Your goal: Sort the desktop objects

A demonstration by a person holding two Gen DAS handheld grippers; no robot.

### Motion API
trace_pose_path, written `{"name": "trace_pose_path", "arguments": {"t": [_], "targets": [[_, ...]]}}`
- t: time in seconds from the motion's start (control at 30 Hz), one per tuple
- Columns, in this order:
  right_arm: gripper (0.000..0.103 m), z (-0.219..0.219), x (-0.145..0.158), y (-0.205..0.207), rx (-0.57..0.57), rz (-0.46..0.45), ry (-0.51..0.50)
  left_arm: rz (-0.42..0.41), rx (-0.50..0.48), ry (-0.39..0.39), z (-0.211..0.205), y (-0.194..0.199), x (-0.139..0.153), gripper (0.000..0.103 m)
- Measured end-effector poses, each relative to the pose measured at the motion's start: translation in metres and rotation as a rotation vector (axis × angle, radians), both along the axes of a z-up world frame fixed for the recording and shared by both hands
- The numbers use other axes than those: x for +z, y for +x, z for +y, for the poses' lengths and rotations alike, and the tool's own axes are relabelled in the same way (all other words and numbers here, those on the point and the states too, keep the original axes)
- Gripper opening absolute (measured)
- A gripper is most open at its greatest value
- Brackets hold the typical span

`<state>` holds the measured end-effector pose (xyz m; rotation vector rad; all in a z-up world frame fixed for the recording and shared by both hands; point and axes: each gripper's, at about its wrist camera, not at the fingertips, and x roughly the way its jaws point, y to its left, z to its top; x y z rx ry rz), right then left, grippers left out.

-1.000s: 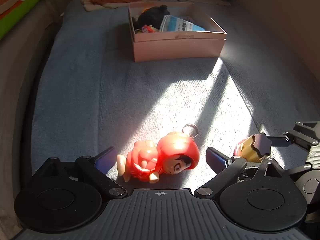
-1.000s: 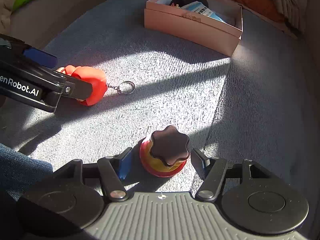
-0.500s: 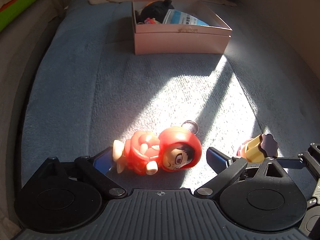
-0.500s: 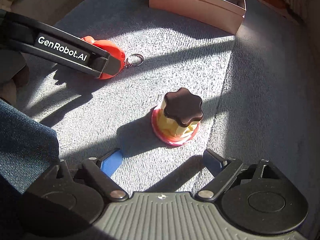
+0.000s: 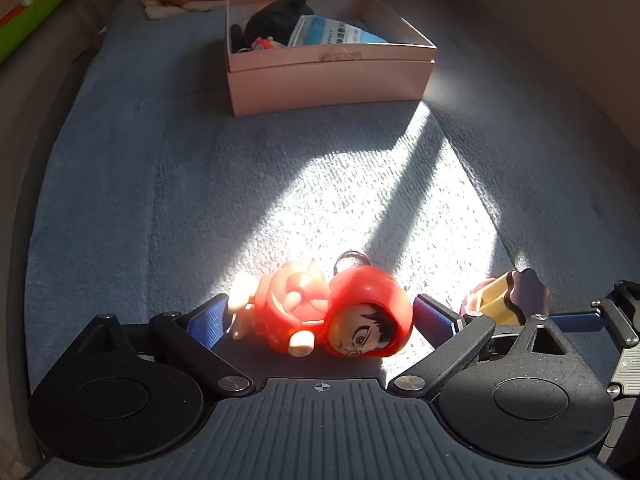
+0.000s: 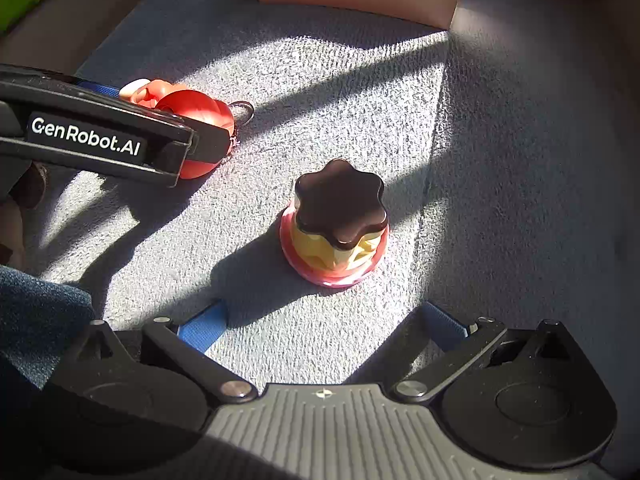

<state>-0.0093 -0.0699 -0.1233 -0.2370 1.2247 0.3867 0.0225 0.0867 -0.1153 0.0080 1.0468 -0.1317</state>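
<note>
A red hooded figure keychain [image 5: 332,316] lies on its side on the grey-blue blanket [image 5: 200,200]. My left gripper [image 5: 322,314] is open and straddles the figure, one blue pad at its feet and one at its head, with no clear squeeze. A pudding toy [image 6: 340,208] with a brown flower-shaped top, yellow body and pink base stands upright in sunlight. My right gripper [image 6: 324,320] has its jaws opening wide. The toy stands just beyond its fingertips, with nothing between them. The same toy [image 5: 512,296] shows at the right of the left wrist view.
A pink cardboard box [image 5: 332,80] sits at the far end of the blanket, holding a black plush [image 5: 276,20] and a blue-white packet [image 5: 336,34]. A green and orange item [image 5: 28,16] lies far left. A blue sleeve [image 6: 36,312] is near the right gripper.
The right gripper's jaws spread from around the pudding toy, which now stands free ahead of the tips. The left gripper has sunk lower around the red figure at the same width.
</note>
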Motion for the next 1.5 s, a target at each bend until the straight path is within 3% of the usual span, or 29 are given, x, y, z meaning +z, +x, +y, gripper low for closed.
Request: {"name": "trace_pose_path", "arguments": {"t": [0.4,0.47,0.57,0.63,0.73,0.93,1.13,1.17,1.23,1.3,1.4,1.43,1.5], "targets": [[0.102,0.004,0.006,-0.001,0.028,-0.041,-0.006,0.0,0.033,-0.011,0.013,-0.016,0.013,0.101],[0.091,0.006,0.013,-0.002,0.044,-0.1,-0.005,-0.005,0.034,-0.011,0.015,-0.017,0.015,0.101],[0.081,0.007,0.021,-0.001,0.047,-0.178,-0.018,-0.011,0.039,-0.013,0.018,-0.019,0.019,0.101],[0.074,0.008,0.018,0.006,0.044,-0.177,-0.027,-0.013,0.04,-0.012,0.019,-0.019,0.021,0.101],[0.055,0.004,0.016,0.013,0.041,-0.142,0.005,-0.013,0.038,-0.011,0.021,-0.02,0.021,0.101],[0.055,0.004,0.029,0.01,0.047,-0.186,-0.008,-0.011,-0.005,-0.012,0.013,-0.018,0.018,0.101],[0.055,-0.006,0.042,0.01,0.027,-0.165,-0.004,-0.001,-0.058,0.104,-0.012,-0.004,0.0,0.101],[0.049,-0.008,0.044,0.009,0.023,-0.158,-0.003,0.007,-0.055,0.116,-0.014,-0.002,-0.003,0.101],[0.016,-0.01,0.046,0.009,0.032,-0.117,-0.009,0.014,-0.044,0.118,-0.016,0.001,-0.006,0.101],[0.016,-0.016,0.048,0.007,0.012,-0.088,0.006,0.014,-0.04,0.126,-0.017,0.002,-0.004,0.099],[0.016,-0.022,0.05,0.001,0.016,-0.112,-0.013,0.02,-0.027,0.116,-0.015,-0.001,0.002,0.099],[0.021,-0.023,0.052,-0.002,0.025,-0.125,-0.013,0.019,-0.024,0.114,-0.014,-0.004,0.005,0.099],[0.041,-0.023,0.056,-0.006,0.042,-0.158,-0.006,0.013,-0.023,0.116,-0.011,-0.011,0.01,0.099]]}}
